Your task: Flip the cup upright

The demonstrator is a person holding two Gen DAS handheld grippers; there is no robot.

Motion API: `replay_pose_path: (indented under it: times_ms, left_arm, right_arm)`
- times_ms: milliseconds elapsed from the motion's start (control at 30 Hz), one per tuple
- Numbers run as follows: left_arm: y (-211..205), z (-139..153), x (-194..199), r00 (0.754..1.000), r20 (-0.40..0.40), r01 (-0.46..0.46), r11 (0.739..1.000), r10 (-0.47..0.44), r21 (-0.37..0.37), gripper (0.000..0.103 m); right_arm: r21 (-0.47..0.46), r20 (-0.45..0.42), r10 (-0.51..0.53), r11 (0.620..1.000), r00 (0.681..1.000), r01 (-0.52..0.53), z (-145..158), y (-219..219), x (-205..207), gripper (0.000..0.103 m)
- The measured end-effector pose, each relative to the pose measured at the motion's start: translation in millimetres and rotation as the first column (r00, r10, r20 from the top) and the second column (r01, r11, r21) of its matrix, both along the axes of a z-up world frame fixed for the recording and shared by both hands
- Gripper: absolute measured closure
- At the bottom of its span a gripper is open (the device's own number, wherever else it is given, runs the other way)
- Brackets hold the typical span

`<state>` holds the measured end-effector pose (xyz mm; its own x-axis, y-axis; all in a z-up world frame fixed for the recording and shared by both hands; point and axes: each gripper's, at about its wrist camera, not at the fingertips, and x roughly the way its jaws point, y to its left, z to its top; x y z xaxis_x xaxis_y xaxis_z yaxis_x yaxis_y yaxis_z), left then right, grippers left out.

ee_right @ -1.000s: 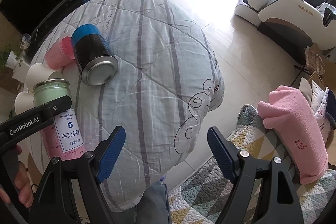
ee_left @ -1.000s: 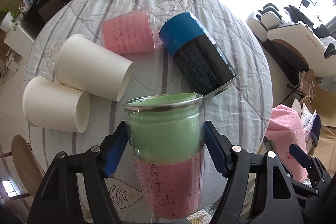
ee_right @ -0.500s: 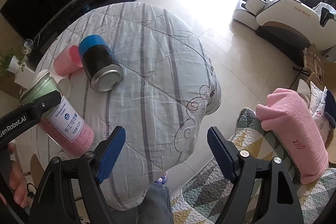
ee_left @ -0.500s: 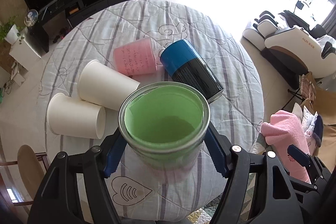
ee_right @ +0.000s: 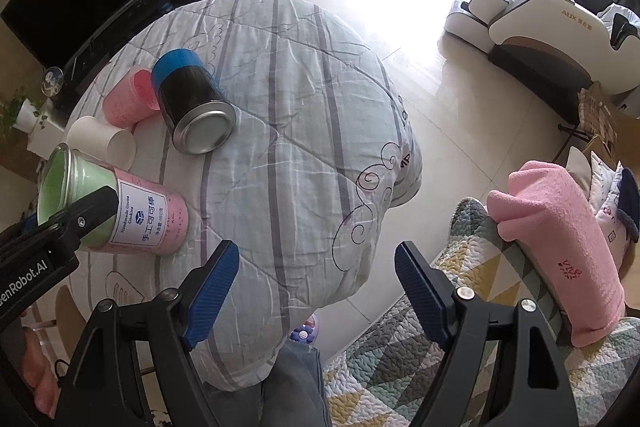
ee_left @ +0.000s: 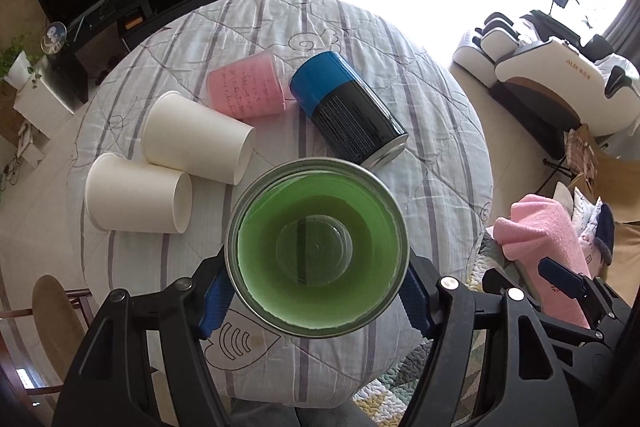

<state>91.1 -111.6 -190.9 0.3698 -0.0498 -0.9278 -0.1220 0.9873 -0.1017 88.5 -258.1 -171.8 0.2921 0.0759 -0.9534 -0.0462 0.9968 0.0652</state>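
Note:
My left gripper (ee_left: 316,303) is shut on a clear cup with a green and pink liner (ee_left: 318,247); its open mouth faces my left wrist camera. In the right wrist view the same cup (ee_right: 116,205) is tilted, its base low over the quilt-covered round table (ee_right: 304,155), its mouth up and to the left. My right gripper (ee_right: 316,291) is open and empty, off the table's near edge.
On the table lie two white paper cups (ee_left: 196,141) (ee_left: 136,199), a pink cup (ee_left: 248,91) and a black can with a blue end (ee_left: 348,111), all on their sides. A pink towel (ee_right: 560,239) lies on a patterned sofa at right.
The left gripper has tipped the cup back, so its mouth turned from facing away to facing the camera. The right gripper has stayed open and nearly still.

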Motion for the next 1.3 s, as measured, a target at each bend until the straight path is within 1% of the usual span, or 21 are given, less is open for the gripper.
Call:
replay_pose_path:
  times_ms: [67,133,233,300,600,733,900,1300]
  left_arm:
    - [0,-2,-3,1.000,-0.007,-0.003,1.000,0.003,-0.004,0.024]
    - [0,-1,-4,1.000,-0.005,-0.005,1.000,0.005,-0.013,0.014]
    - [1,3,-8,1.000,0.014,-0.009,1.000,0.010,-0.007,0.009]
    - [1,5,-9,1.000,0.020,-0.014,1.000,0.014,-0.001,0.007]
    - [2,11,-13,0.999,0.030,-0.022,1.000,0.022,0.002,0.007]
    - [1,20,-15,0.999,0.041,-0.021,1.000,0.021,0.007,0.007]
    - [-1,41,-19,0.998,0.065,-0.016,1.000,0.015,0.018,0.007]
    - [4,110,-47,0.987,0.159,0.002,0.998,-0.011,0.057,0.007]
  right_arm:
    - [-0.001,0.000,0.003,1.000,1.000,-0.003,0,0,-3,0.021]
    - [-0.002,0.001,0.006,1.000,1.000,-0.006,0,1,-5,0.021]
    - [-0.004,0.002,0.007,1.000,1.000,-0.007,0,1,-6,0.021]
    - [-0.002,0.004,0.008,1.000,1.000,-0.008,0,0,-7,0.021]
    - [-0.001,0.019,0.019,1.000,1.000,-0.019,6,2,-11,0.021]
    - [0.003,0.031,0.018,1.000,0.999,-0.018,13,1,-12,0.021]
    - [0.012,0.059,0.017,1.000,0.998,-0.018,30,-1,-15,0.021]
    - [0.029,0.168,0.019,0.999,0.986,-0.025,90,3,-30,0.021]
